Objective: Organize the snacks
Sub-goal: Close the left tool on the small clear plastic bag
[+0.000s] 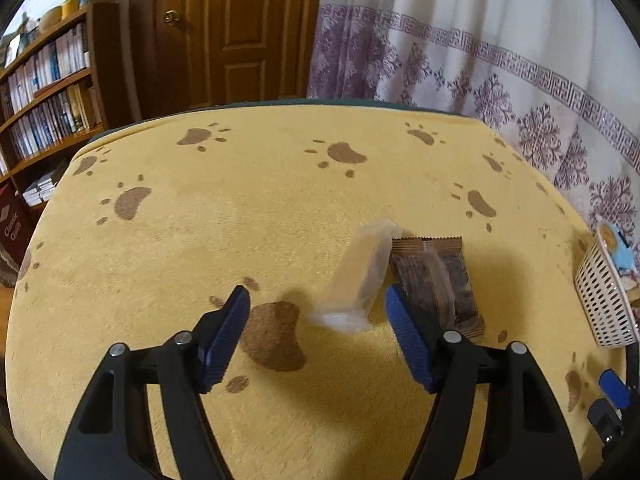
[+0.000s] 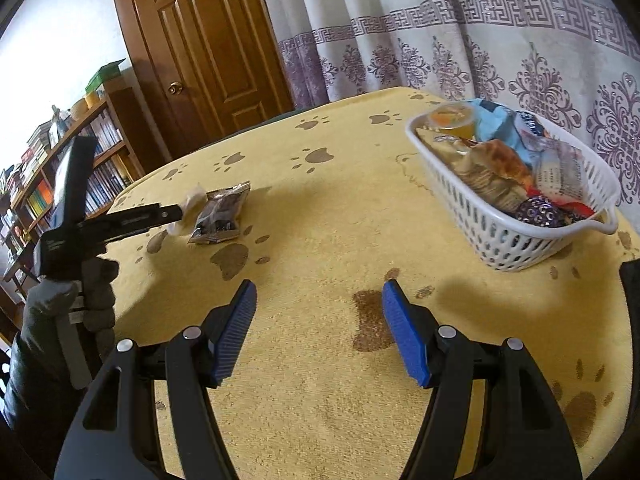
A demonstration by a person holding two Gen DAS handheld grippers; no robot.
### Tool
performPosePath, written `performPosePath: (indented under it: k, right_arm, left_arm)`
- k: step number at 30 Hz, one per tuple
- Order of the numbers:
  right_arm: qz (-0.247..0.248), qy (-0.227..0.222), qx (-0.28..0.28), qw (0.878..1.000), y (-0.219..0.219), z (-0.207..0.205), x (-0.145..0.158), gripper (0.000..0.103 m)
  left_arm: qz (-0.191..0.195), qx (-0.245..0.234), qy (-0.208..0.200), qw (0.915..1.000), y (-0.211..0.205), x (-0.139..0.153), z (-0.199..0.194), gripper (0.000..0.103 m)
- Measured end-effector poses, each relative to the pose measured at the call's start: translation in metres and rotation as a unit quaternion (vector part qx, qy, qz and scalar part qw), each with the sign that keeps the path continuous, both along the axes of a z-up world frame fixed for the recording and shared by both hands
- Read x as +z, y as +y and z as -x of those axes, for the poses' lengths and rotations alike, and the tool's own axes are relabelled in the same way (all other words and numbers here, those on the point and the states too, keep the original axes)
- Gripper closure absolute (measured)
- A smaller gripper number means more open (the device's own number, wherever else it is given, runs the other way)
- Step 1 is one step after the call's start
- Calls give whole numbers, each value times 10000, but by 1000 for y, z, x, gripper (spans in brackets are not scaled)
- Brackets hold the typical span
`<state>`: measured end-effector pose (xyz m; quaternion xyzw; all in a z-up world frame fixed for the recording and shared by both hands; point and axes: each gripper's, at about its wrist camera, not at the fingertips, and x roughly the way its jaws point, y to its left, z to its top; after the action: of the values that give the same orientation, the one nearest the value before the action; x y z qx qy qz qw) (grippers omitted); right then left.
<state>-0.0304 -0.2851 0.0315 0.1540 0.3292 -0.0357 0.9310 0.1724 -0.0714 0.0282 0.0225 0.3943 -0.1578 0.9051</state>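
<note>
Two snacks left on the yellow paw-print cloth [image 1: 200, 240]; the rest appear to be in the white basket [image 2: 480, 216] already. Basket looks well filled: an orange jelly cup [image 2: 450, 116], blue packets, a cracker sleeve, a purple-wrapped item. Count inside not certain.

Left gripper [image 1: 316, 312]: jaws apart, nothing pressed between the pads. The pale translucent packet [image 1: 360, 276] lies between the fingertips and just ahead of them, closer to the right-hand pad than the left. Blurred, so whether that pad touches it cannot be told. The brown wrapped bar [image 1: 436, 280] sits touching or partly under the pale packet, just outside the right-hand finger. The right wrist view confirms it: left gripper [image 2: 180, 214] reaching in low over the pair, the pale packet [image 2: 188, 208] at its tip, the brown bar [image 2: 220, 214] beside it.

Right gripper [image 2: 320, 304]: jaws apart, empty, only bare cloth between the pads. Basket lies ahead and to the right of it, well apart from the two loose snacks, which are ahead and to its left.

Judgement: task mostly done. Step in hand is a grasp on the pale packet. Remaining: close on it, carry to basket, then the brown bar.

Risk: the jaws may catch both packets together, or nudge the bar.
</note>
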Motion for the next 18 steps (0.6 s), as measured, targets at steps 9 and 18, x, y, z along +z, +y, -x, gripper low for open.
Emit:
performPosePath:
  k: [9,18]
  right_arm:
    - [20,153,135,9998,6,-14,-3,36]
    - [83,346,551,9978,27,-58,-1,36]
  left_arm:
    - [-23,-155,209,9997,-16,-12,-23,63]
    - [556,-28,201,9982,8,-5,-21,86]
